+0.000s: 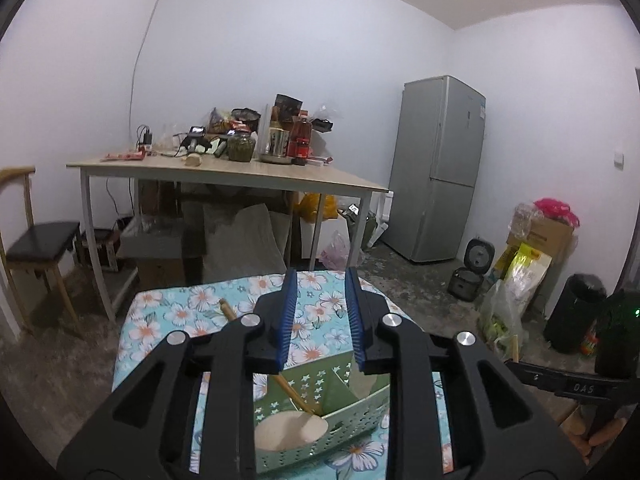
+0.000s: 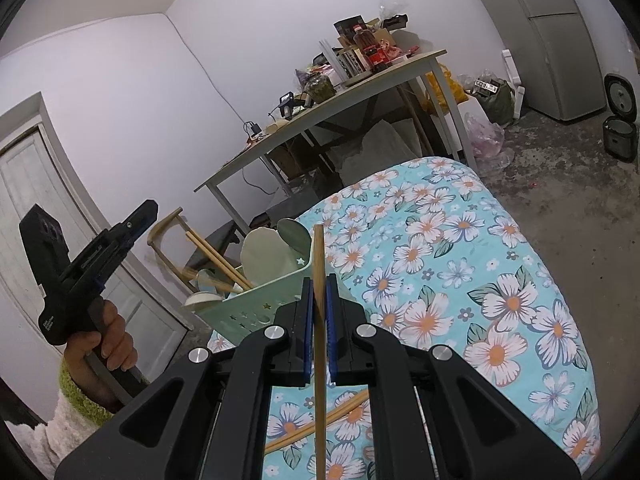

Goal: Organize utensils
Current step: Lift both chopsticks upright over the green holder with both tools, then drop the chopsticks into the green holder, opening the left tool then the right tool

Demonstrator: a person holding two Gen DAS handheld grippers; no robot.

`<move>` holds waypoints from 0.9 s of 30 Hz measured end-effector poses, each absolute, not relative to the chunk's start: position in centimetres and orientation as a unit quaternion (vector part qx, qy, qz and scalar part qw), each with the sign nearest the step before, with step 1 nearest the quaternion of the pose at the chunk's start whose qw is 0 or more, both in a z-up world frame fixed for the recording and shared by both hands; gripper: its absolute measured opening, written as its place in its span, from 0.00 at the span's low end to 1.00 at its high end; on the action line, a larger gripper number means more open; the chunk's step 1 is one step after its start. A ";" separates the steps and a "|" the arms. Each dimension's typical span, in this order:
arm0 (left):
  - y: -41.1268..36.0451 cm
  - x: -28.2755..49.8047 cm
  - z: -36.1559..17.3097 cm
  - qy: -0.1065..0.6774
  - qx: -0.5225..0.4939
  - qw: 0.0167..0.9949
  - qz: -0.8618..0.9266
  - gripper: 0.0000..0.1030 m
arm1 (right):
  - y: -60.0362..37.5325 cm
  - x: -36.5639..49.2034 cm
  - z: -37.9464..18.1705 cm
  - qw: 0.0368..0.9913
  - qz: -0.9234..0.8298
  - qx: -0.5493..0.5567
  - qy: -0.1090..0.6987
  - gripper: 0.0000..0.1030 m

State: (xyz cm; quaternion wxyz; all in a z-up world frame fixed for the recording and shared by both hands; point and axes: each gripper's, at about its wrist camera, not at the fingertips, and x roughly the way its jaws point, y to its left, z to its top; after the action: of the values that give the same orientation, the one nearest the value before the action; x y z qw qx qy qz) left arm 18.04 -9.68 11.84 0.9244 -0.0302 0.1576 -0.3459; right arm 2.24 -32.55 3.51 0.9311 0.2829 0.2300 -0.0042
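A pale green perforated basket (image 1: pixel 352 424) (image 2: pixel 256 304) stands on the floral cloth. It holds bowls (image 1: pixel 288 432), chopsticks (image 2: pixel 218 258) and spoons (image 2: pixel 296 232). My left gripper (image 1: pixel 320 300) is open and empty, held above the basket; in the right wrist view it (image 2: pixel 132 220) is off to the left. My right gripper (image 2: pixel 318 296) is shut on a single wooden chopstick (image 2: pixel 319 360), held upright beside the basket. Two more chopsticks (image 2: pixel 320 420) lie on the cloth below it.
The floral cloth (image 2: pixel 460 280) covers a low surface. Behind stand a cluttered wooden table (image 1: pixel 240 172), a chair (image 1: pixel 36 244), a grey fridge (image 1: pixel 440 168), a rice cooker (image 1: pixel 472 272), bags and a black bin (image 1: pixel 572 312) on the floor.
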 end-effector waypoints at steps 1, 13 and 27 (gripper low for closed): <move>-9.3 18.1 11.8 0.158 -0.033 0.924 -0.347 0.23 | -32.5 2.2 3.5 0.931 -0.005 0.282 0.230 0.06; -3.9 15.0 9.8 0.171 -0.060 0.924 -0.336 0.36 | -31.4 2.1 5.6 0.941 -0.003 0.258 0.220 0.06; 1.1 12.9 -1.6 0.304 -0.089 0.900 -0.299 0.38 | -28.1 5.1 15.9 0.976 0.042 0.167 0.132 0.06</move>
State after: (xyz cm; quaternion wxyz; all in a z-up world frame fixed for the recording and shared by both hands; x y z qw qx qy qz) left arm 12.89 1.09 -1.60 0.8999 -0.0894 0.3042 -0.2995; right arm 5.08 -28.10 15.91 0.9763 0.1666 0.1316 0.0417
